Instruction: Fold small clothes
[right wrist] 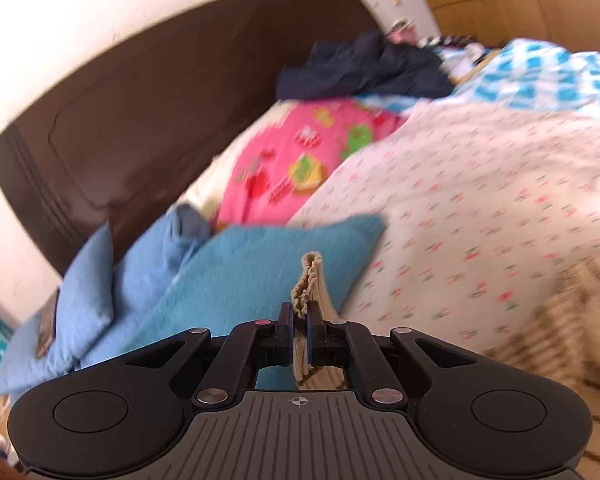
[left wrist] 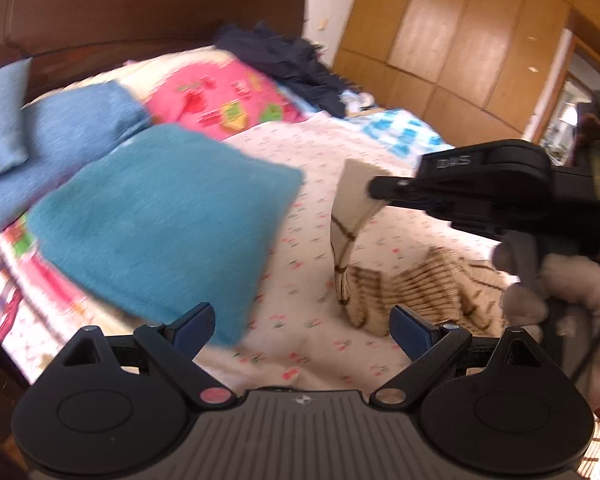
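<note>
A beige garment with brown stripes (left wrist: 416,284) lies crumpled on the flowered bedsheet (left wrist: 316,160). My right gripper (right wrist: 299,332) is shut on one edge of it (right wrist: 310,280) and holds that part lifted above the bed; in the left wrist view the right gripper (left wrist: 374,189) pinches the raised flap (left wrist: 350,208). My left gripper (left wrist: 302,322) is open and empty, hovering over the sheet just left of the garment.
A teal cushion (left wrist: 160,212) lies left of the garment, with blue pillows (left wrist: 72,120) and a pink printed pillow (left wrist: 224,100) behind. Dark clothes (left wrist: 296,64) are piled at the far side. A brown headboard (right wrist: 140,92) and wooden wardrobe (left wrist: 460,32) stand behind.
</note>
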